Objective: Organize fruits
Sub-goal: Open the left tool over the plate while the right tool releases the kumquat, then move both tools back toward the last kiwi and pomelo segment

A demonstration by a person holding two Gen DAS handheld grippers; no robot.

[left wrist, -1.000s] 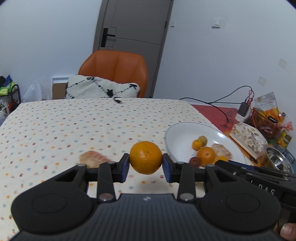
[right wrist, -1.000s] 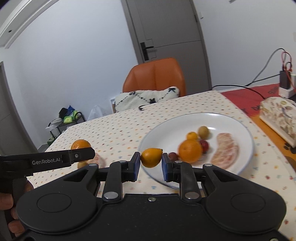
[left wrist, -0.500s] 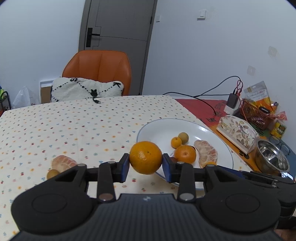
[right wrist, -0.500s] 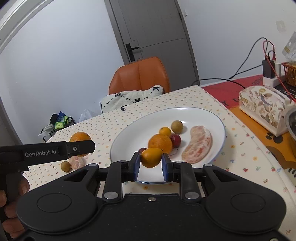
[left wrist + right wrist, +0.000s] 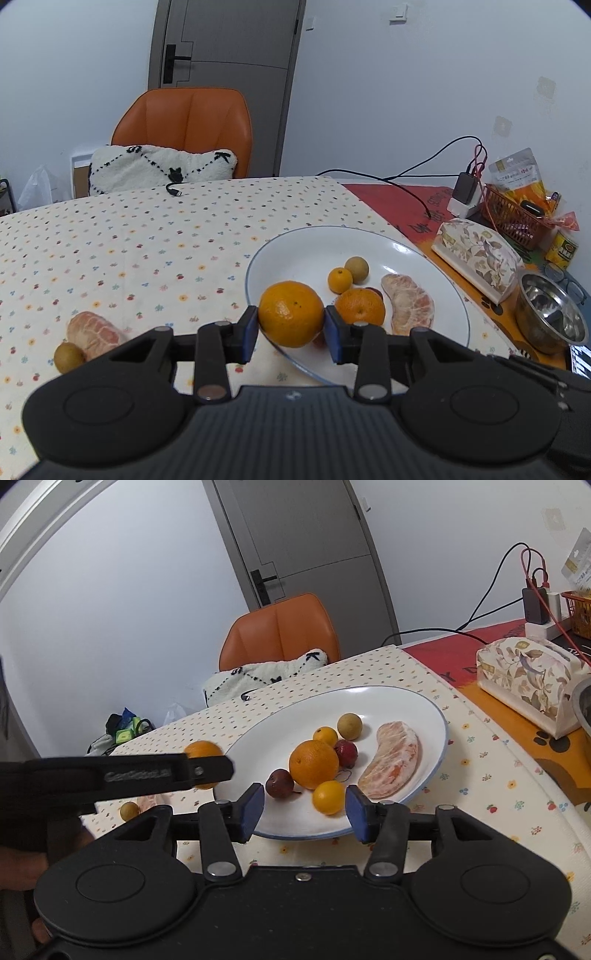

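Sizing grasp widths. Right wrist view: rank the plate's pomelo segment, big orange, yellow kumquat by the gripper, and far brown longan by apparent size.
1. pomelo segment
2. big orange
3. yellow kumquat and brown longan: look alike; the kumquat sits nearer the camera, so unranked.

The desk [image 5: 147, 251] wears a cream cloth with small coloured dots; its right end is red and orange. On the cloth lie a white plate [image 5: 295, 251], a peeled pomelo wedge [image 5: 94, 334] touching a small brown fruit [image 5: 68, 356], and a cable end [image 5: 173, 190] at the far edge. On the right end stand a floral tissue box [image 5: 480, 258], a steel bowl [image 5: 550, 314], a red basket [image 5: 513, 218] and a charger [image 5: 465, 192].
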